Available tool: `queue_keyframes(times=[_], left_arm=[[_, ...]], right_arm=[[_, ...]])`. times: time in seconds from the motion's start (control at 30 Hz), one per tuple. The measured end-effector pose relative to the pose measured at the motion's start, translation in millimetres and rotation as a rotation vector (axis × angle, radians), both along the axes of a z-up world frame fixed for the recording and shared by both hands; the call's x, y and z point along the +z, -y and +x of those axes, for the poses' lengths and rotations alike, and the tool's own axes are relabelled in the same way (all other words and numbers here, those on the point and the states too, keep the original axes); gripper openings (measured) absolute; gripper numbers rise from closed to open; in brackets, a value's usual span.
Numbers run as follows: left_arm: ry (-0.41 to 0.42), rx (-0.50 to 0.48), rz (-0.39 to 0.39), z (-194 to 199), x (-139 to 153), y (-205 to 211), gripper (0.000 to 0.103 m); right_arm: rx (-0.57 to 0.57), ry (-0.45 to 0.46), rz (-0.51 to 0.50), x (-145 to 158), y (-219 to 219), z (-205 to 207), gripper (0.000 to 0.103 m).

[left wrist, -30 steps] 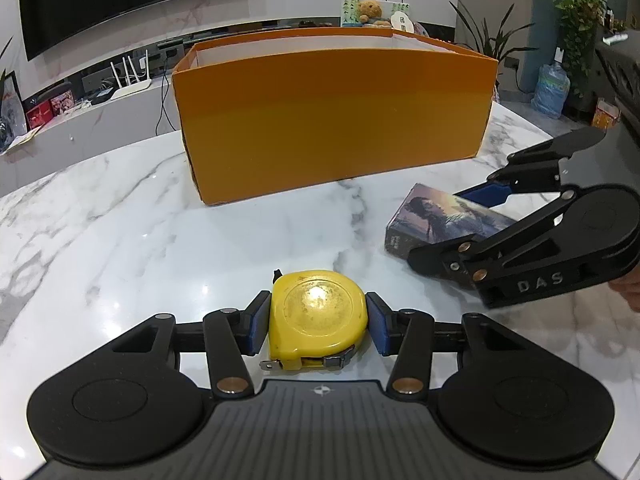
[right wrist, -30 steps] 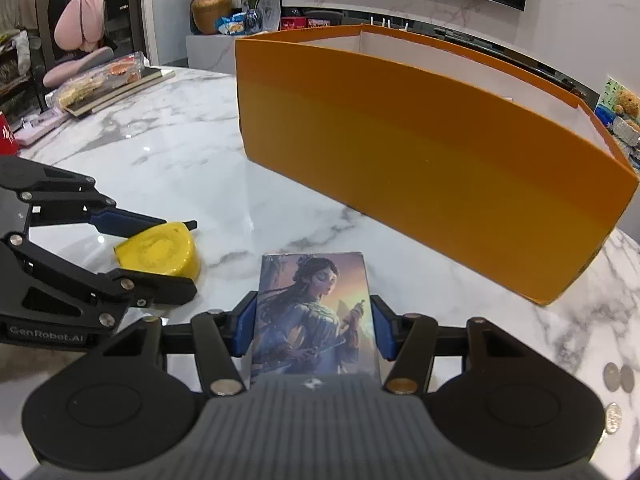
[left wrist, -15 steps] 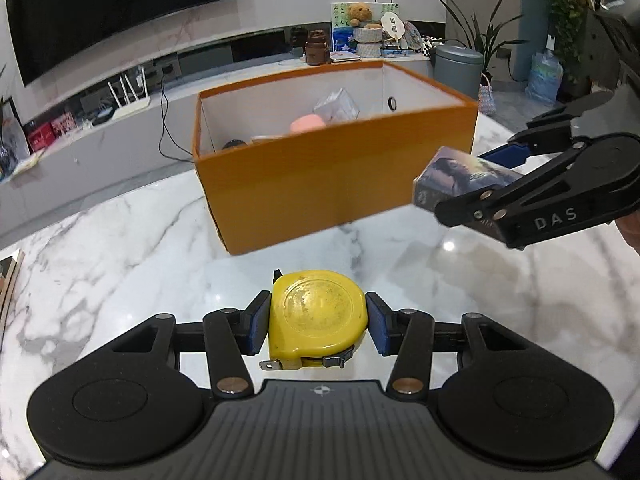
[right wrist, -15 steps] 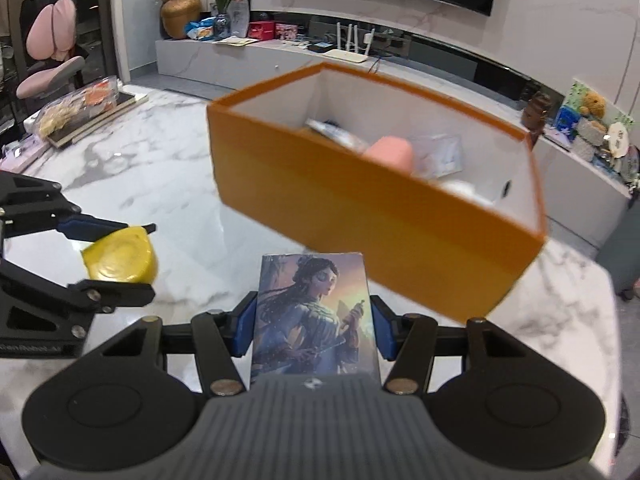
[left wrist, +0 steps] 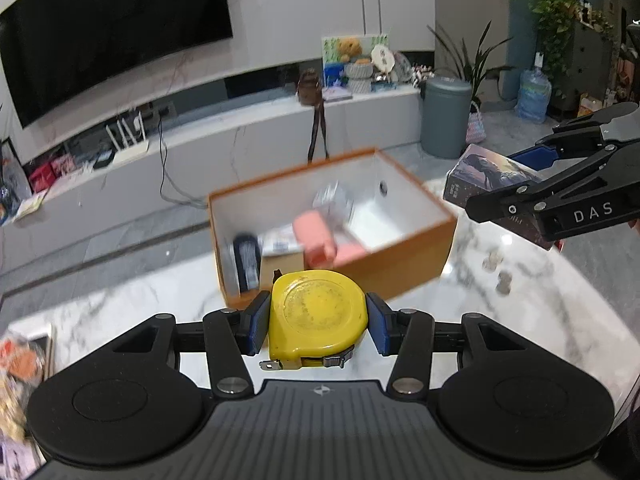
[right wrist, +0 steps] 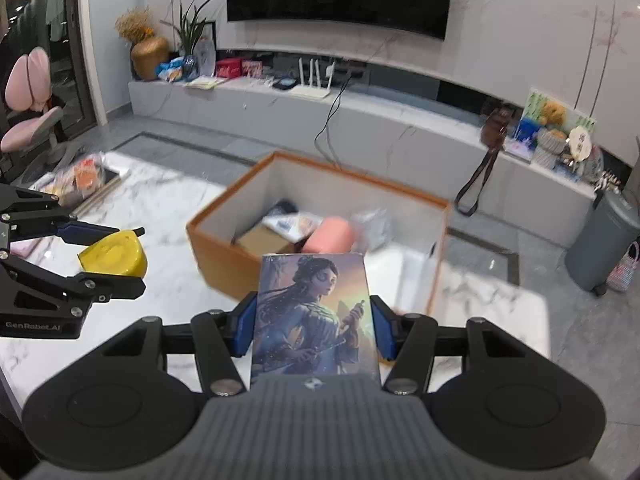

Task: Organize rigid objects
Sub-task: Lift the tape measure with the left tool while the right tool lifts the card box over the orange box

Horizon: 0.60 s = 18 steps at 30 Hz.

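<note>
With each claw clamped, left claw (left wrist: 318, 322) on the round yellow plastic tape measure (left wrist: 318, 312), right claw (right wrist: 314, 326) on the illustrated card box (right wrist: 314, 312), lower both into free corners of the orange cardboard box (right wrist: 224, 256).

A yellow tape (left wrist: 318, 314) is sitting between blue pads (left wrist: 256, 328). An orange box (right wrist: 320, 240), white inside, is holding a pink item (right wrist: 330, 236). The card box (right wrist: 314, 316) is showing a blue-robed figure. The table (left wrist: 520, 312) is showing grey-veined white marble.
</note>
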<state>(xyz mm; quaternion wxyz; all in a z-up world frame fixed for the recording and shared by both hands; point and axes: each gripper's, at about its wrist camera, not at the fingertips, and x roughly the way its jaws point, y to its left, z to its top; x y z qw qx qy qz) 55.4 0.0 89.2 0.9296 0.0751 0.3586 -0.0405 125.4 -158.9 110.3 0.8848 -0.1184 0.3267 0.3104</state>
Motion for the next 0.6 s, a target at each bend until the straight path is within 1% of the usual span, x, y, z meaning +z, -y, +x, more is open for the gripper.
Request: queue_keyframes(times=[0.07, 0.13, 0.23, 0.4, 0.47, 0.53, 0.6], left_arm=[[0.018, -0.012, 0.003, 5.8, 14.8, 4.1, 0.057], [0.04, -0.03, 0.023, 11.9, 31.7, 10.1, 0.057], [0.062, -0.064, 0.034, 22.7, 58.3, 17.6, 0.057], [0.093, -0.106, 0.046, 45.7, 95.6, 29.1, 0.057], [0.097, -0.118, 0.053, 58.0, 102.7, 34.4, 0.057], [0.091, -0.127, 0.056, 68.3, 101.0, 38.0, 0.057], [0.07, -0.134, 0.046, 81.6, 92.2, 40.8, 0.057]], right_arm=[[0.001, 0.012, 0.005, 17.2, 5.3, 1.9, 0.057], [0.009, 0.032, -0.004, 34.7, 7.9, 5.6, 0.057], [0.029, 0.051, -0.014, 66.1, 10.9, 14.3, 0.057], [0.056, 0.091, -0.054, 111.5, 9.0, 29.7, 0.057], [0.058, 0.103, -0.065, 123.8, 6.5, 38.2, 0.057], [0.055, 0.104, -0.071, 129.4, 2.8, 48.0, 0.057], [0.047, 0.095, -0.076, 127.9, -2.4, 60.6, 0.057]])
